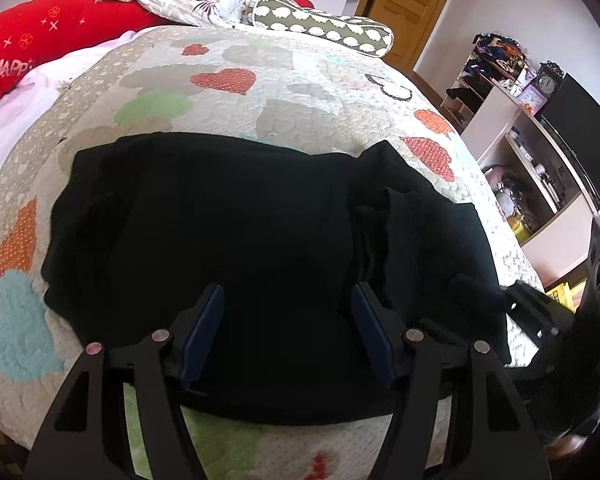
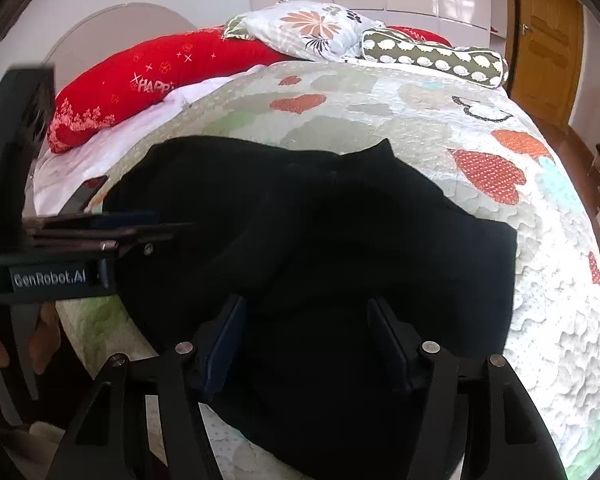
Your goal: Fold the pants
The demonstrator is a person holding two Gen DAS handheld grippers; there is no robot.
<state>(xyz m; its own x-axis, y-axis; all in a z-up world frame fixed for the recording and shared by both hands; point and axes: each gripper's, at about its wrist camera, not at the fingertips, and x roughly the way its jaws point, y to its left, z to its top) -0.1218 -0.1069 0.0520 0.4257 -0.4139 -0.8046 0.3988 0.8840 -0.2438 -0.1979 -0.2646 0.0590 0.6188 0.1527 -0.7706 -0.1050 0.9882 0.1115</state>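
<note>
On heart-print quilt (image 1: 300, 92): black pants (image 1: 228, 232); both grippers' jaws wide; wooden door (image 2: 548, 40) behind.

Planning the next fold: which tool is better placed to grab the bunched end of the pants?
Probably the right tool. It is open over the black pants near the bunched folds on that side. The left tool, also open, hovers over the flatter middle.
</note>
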